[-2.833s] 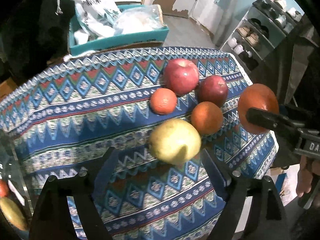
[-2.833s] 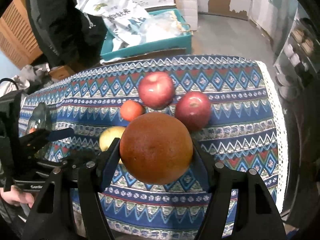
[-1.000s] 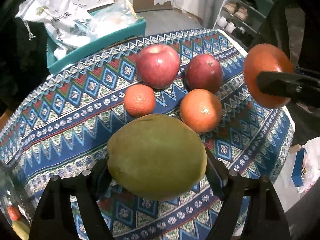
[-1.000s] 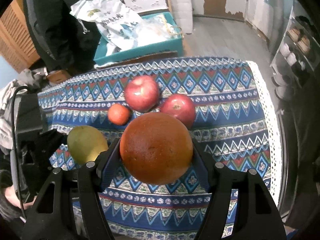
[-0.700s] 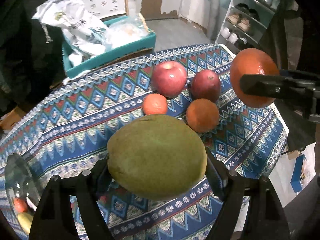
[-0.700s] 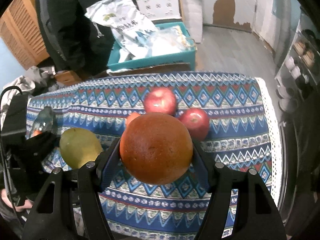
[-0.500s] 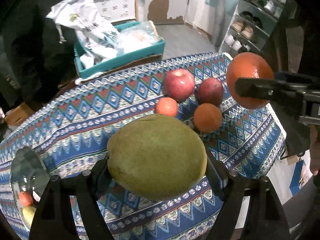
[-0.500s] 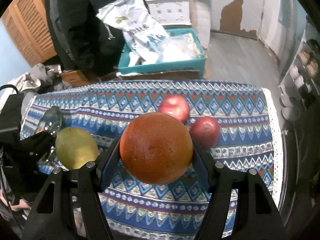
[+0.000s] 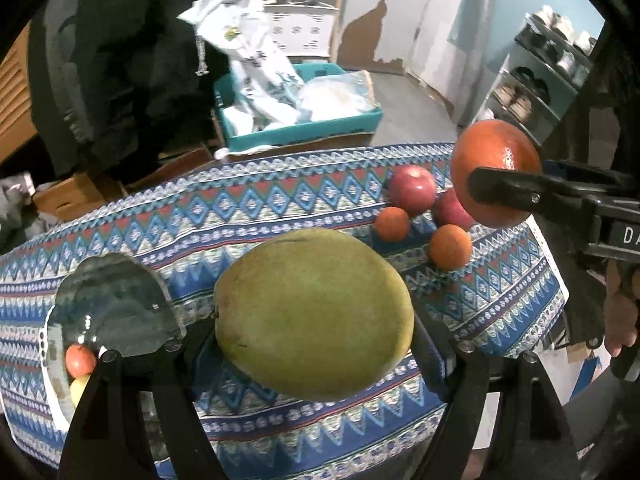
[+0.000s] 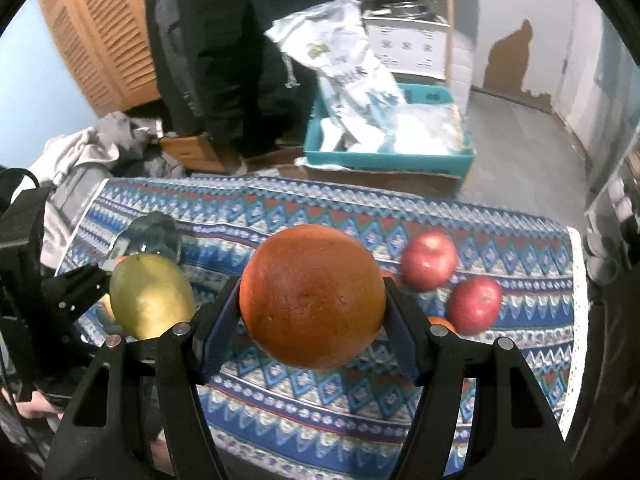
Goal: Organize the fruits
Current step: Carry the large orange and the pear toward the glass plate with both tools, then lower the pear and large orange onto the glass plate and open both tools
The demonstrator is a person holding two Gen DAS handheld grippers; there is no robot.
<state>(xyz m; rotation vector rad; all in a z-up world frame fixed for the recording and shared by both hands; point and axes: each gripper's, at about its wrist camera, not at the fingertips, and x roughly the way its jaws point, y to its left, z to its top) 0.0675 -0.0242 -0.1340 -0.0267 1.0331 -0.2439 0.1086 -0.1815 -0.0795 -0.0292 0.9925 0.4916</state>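
My left gripper [image 9: 314, 332] is shut on a yellow-green mango [image 9: 314, 312] and holds it above the patterned tablecloth [image 9: 248, 216]. My right gripper [image 10: 312, 312] is shut on a large orange [image 10: 312, 296], also in the air; it shows at the right of the left wrist view [image 9: 496, 176]. The mango shows at the left of the right wrist view [image 10: 150, 296]. On the cloth at the right lie two red apples [image 9: 412, 190] [image 10: 474, 304] and two small oranges [image 9: 393, 224] [image 9: 450, 246]. A clear glass bowl [image 9: 116, 304] at the left holds a small red fruit [image 9: 80, 360] and a yellow one.
A teal crate [image 9: 300, 132] with white bags stands on the floor behind the table. A person in dark clothes [image 10: 224, 48] stands behind it. A shoe rack [image 9: 532, 88] is at the far right. The cloth's lace edge [image 10: 578, 320] marks the table's right end.
Both grippers have lifted and pulled back to the left with their fruit. The fruit on the cloth looks smaller and farther right, and the glass bowl has come into fuller view.
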